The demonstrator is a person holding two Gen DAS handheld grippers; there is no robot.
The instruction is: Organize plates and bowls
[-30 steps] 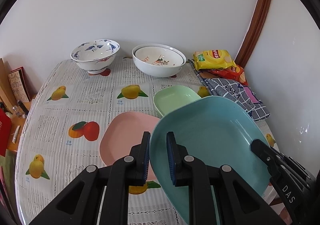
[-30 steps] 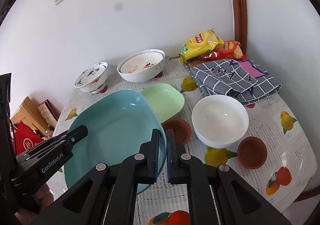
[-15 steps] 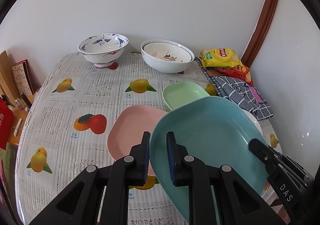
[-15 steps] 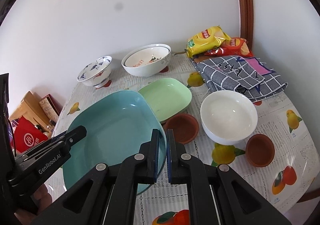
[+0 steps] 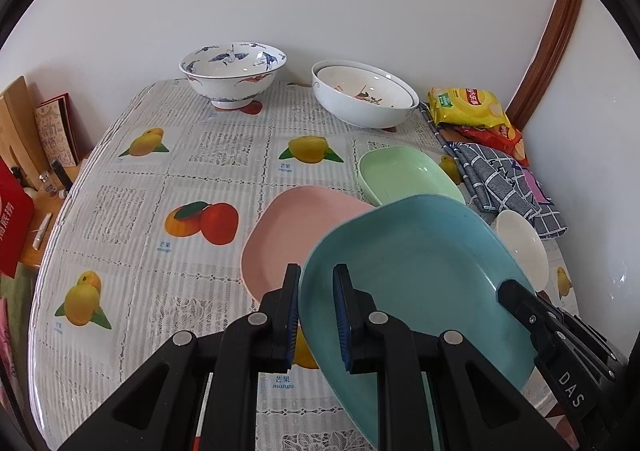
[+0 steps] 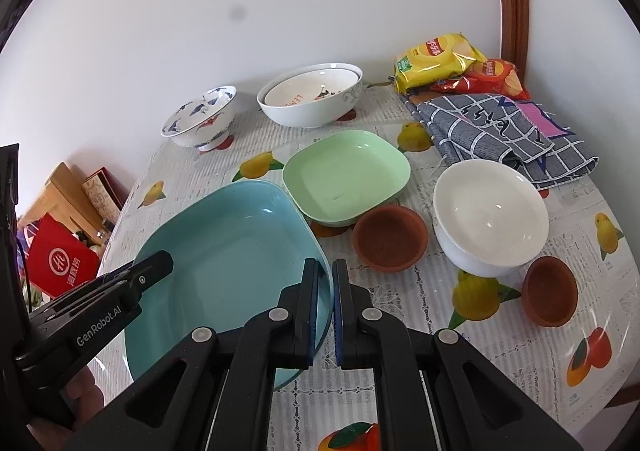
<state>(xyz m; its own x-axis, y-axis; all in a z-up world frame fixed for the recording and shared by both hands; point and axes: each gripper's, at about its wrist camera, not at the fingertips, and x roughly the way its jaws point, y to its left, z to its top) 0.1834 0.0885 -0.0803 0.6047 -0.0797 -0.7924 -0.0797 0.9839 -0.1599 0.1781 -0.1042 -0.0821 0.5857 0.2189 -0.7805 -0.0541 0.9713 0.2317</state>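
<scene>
Blue plate [image 5: 420, 271] is pinched at both rims by my left claw [image 5: 316, 307] and right claw [image 6: 325, 301], above the pink plate [image 5: 296, 223] at ten o'clock; tipping more could make it slip.

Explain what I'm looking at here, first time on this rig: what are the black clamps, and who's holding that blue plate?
Each picture comes from a camera on a hand-held two-finger gripper, looking along its fingers. The left gripper and right gripper each pinch an opposite rim of the blue plate, lifted and tilted above the table. Each also shows in the other's view. On the table lie a pink plate, green dish, white bowl, two brown saucers, patterned bowls, snack bags and a checked cloth.
</scene>
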